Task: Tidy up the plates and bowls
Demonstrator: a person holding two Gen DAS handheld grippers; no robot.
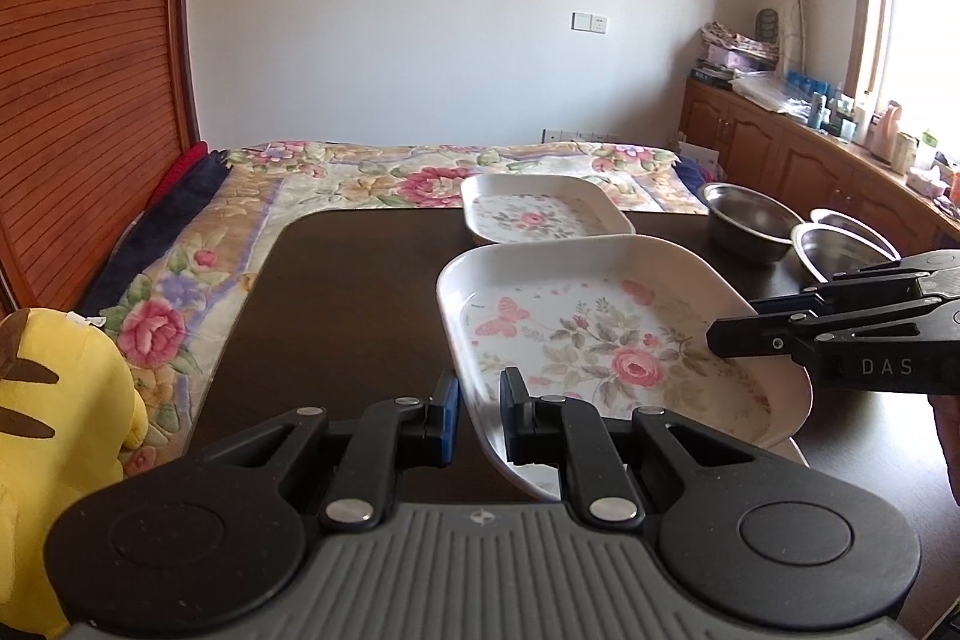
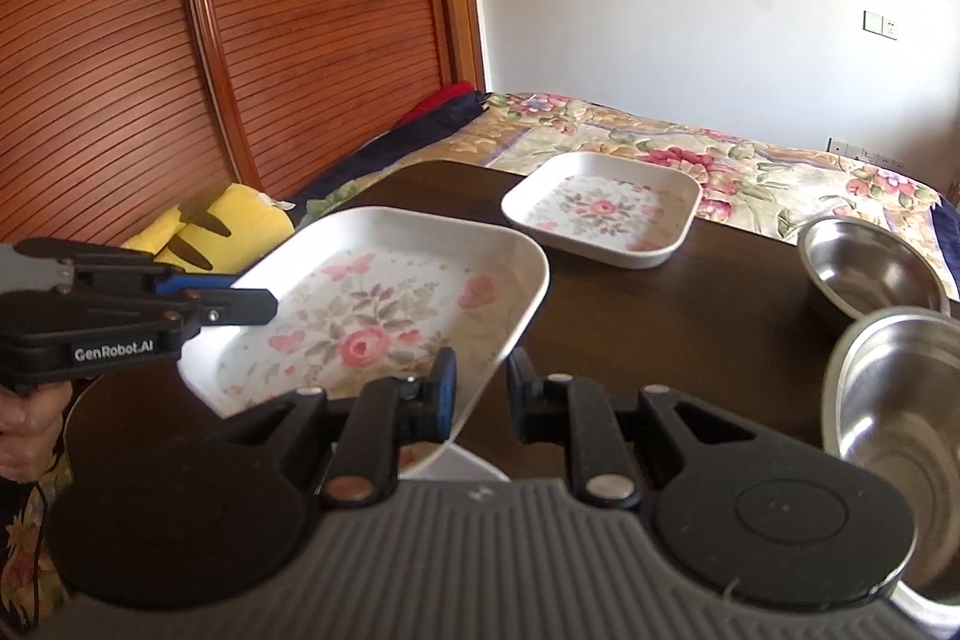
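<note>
I see the near plate (image 1: 606,340) lifted and tilted above the dark table (image 1: 348,292), its rim caught on both sides. My left gripper (image 1: 480,415) straddles the near-left rim, fingers nearly closed on it; my right gripper (image 2: 480,394) pinches the opposite rim. Both reach in level from the sides. A second plate (image 2: 603,211) and two steel bowls (image 2: 870,268) rest farther back.

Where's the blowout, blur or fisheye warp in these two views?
Left wrist: window at right is blown out, wardrobe bows strongly, near plate edge by the left tongs is smeared. Right wrist: no blowout, wardrobe slats curve, near plate's lower rim is soft, daylight glare on the steel bowls.
</note>
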